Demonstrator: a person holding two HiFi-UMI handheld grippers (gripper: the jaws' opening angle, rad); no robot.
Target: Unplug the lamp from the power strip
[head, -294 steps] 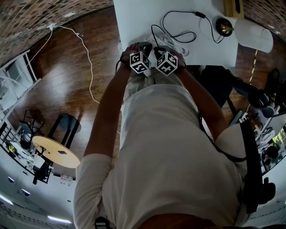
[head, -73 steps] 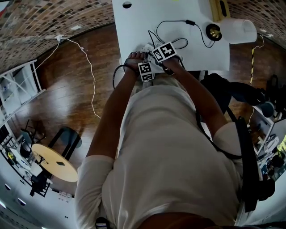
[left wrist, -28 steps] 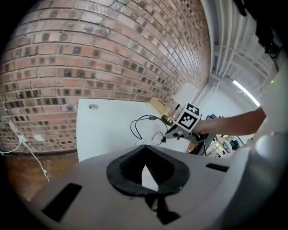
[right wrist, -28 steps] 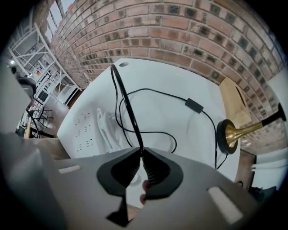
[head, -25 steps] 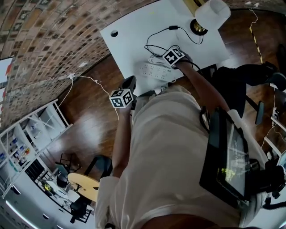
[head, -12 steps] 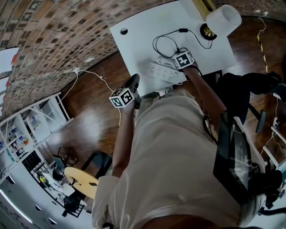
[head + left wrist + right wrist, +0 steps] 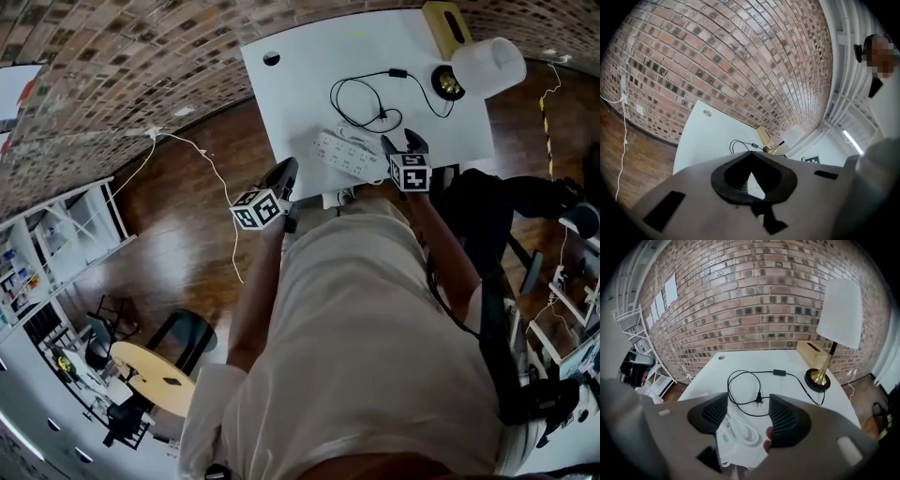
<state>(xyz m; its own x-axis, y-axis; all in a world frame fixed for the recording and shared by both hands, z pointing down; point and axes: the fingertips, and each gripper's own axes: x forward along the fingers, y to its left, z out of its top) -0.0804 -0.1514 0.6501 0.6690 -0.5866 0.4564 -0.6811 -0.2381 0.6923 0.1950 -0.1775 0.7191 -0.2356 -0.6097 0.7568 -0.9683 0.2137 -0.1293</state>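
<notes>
Both claws carry nothing. Our right claw (image 7: 403,141), jaws just opened wide, hangs above the long white power strip (image 7: 349,155). We judge the black lamp plug (image 7: 759,399) already lies freed on the white bench (image 7: 300,84). Our left claw (image 7: 281,176) waits closed, off to the side.

The table (image 7: 300,84) is clear on its left half; the power strip (image 7: 349,155), cord loop (image 7: 779,372) and lamp (image 7: 487,66) obstruct centre and right.

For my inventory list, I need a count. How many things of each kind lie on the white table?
lamp: 1
power strip: 1
wooden box: 1
Total: 3
</notes>
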